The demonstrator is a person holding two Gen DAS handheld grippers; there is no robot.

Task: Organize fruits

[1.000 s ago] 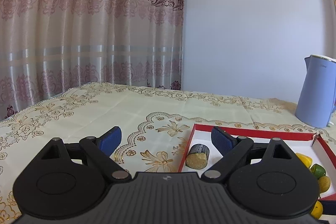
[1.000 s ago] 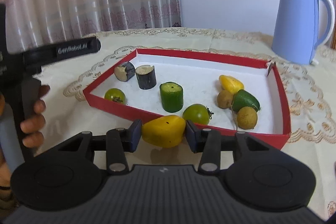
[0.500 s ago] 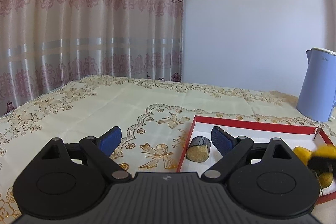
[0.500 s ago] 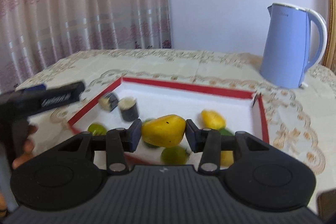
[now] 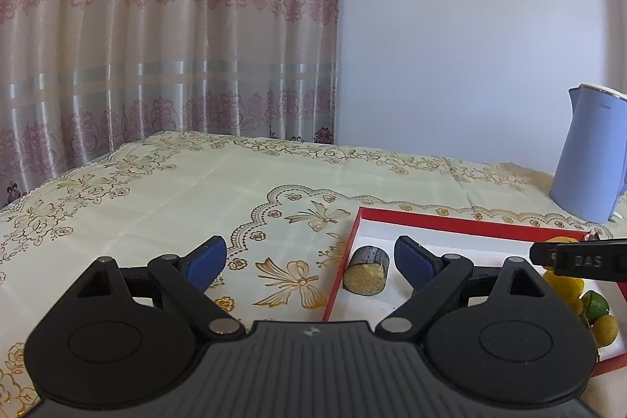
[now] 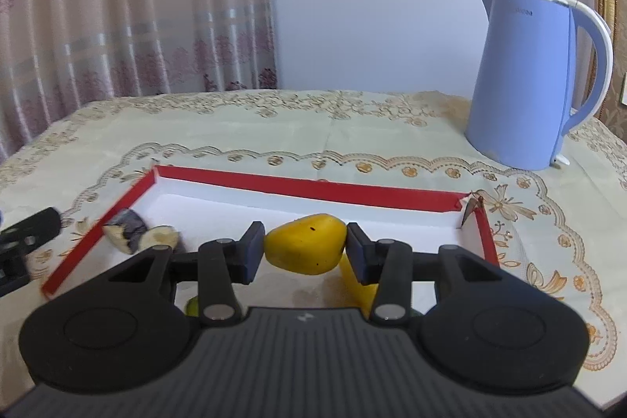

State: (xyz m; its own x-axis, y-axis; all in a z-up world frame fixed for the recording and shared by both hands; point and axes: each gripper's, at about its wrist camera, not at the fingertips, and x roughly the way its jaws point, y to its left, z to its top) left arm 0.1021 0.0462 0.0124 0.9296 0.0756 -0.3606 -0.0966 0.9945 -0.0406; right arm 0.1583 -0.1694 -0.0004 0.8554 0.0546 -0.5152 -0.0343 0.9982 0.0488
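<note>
Above red tray, right gripper clamping yellow fruit, far half bare

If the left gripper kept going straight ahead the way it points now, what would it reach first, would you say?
Probably nothing but bare tablecloth. The open left gripper straddles the red tray's left wall, and the dark cut piece sits slightly right of centre; depth is unclear.

Right gripper: matt black plastic, ribbed housing, blue rubbery pads. Yellow fruit: smooth, slightly glossy skin. Tray: red card-like rim, matt white floor. Kettle at 2 o'clock: smooth satin blue plastic. Tablecloth: cream cloth, gold pattern. Curtain: sheeny fabric.
</note>
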